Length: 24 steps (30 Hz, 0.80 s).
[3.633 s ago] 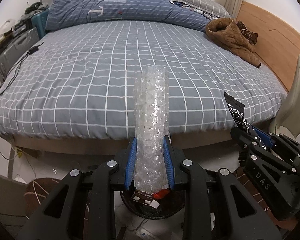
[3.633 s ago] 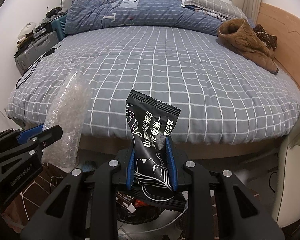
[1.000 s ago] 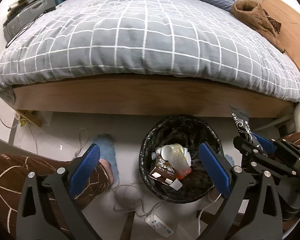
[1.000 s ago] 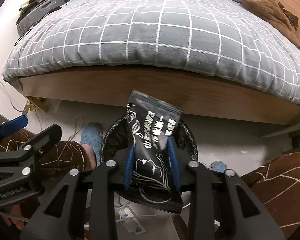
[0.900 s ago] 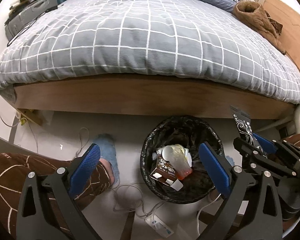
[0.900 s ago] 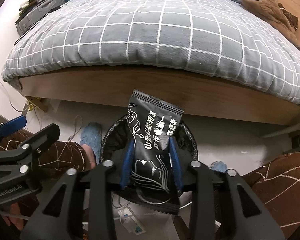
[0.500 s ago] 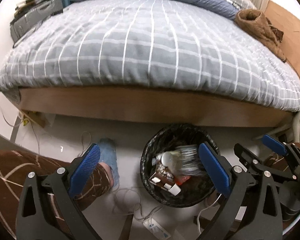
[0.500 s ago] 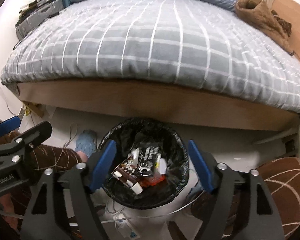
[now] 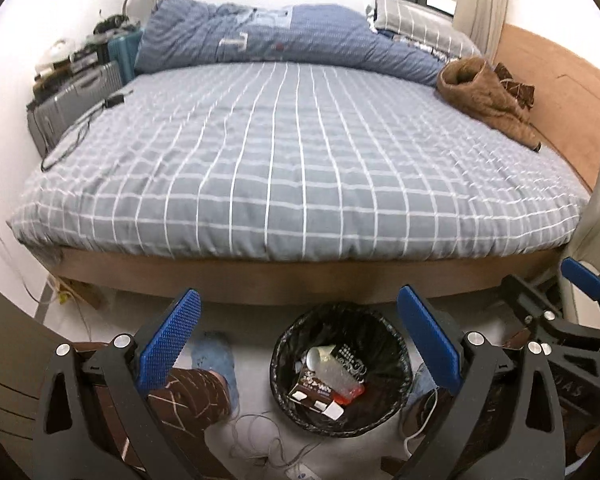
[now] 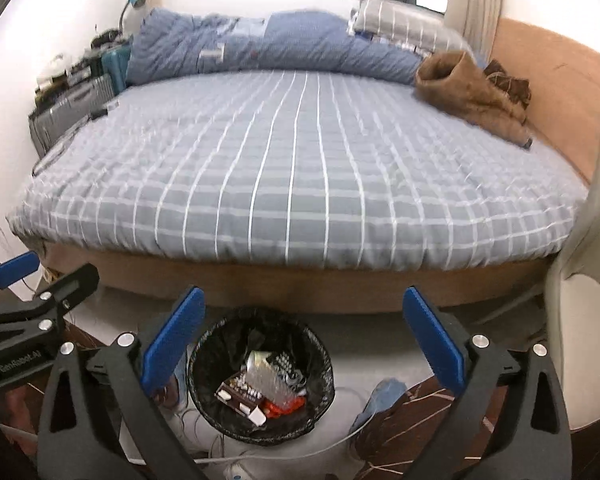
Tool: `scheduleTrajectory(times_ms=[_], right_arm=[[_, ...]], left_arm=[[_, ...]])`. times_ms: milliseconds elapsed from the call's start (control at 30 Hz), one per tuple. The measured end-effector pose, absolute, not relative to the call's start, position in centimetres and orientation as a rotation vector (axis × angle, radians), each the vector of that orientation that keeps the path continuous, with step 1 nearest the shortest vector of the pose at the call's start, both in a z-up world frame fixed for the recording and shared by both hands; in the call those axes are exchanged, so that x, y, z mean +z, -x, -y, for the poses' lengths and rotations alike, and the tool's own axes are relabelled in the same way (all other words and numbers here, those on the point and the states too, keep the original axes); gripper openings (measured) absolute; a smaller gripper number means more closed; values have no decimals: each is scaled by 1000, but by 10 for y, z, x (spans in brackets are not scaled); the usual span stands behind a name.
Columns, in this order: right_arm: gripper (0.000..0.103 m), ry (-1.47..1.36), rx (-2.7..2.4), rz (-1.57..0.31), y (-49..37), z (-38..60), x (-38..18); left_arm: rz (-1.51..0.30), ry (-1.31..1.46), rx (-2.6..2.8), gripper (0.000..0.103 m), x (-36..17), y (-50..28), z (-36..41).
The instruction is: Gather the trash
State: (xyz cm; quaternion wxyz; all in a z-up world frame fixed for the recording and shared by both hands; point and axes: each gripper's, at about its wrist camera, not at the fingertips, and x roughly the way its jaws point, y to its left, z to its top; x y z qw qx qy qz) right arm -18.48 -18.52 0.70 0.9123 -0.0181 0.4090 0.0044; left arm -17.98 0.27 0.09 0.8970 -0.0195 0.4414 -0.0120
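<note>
Left gripper [image 9: 298,344]: spread wide with nothing between the blue pads [image 9: 168,344]; it is held tilted down over the floor at the foot of the bed, so that the bin is framed between its fingers.
Right gripper [image 10: 300,340]: jaws opening, nothing between them; it is carried beside the left one and aimed at the same bin, a stance judged to suit a drop into it.
Trash bin [image 9: 342,368]: a round basket with a black liner, stood on the pale floor just in front of the bed frame, within reach of both tools.
Collected trash: a clear bubble-wrap piece [image 10: 266,382], a black snack wrapper with white print [image 9: 350,364], a brown carton [image 9: 310,388] and a red scrap are seen lying inside the bin, piled loosely on one another.
Person: patterned brown trouser legs [image 9: 184,404] and blue slippers are seen either side of the bin, which is thus kept between the feet.
Bed [image 9: 284,168]: a grey checked cover, smooth; a rolled blue duvet at the far end and a brown garment [image 9: 482,98] at the right edge. No loose rubbish can be made out on it.
Task progress: this round of disposal is judged finished; whether more trash lies elsewhere cannot be told.
</note>
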Motion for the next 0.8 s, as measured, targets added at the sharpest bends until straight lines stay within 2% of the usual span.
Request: scheduleTrajectory(times_ms=[300,800], right_arm=[[95,13,6,-770,201,194,48],[95,17,-11,-778,201,195,45]], left_arm=[[-849,26,-21,97,45,196,4],[-845,21,-22,97,49,196,4]])
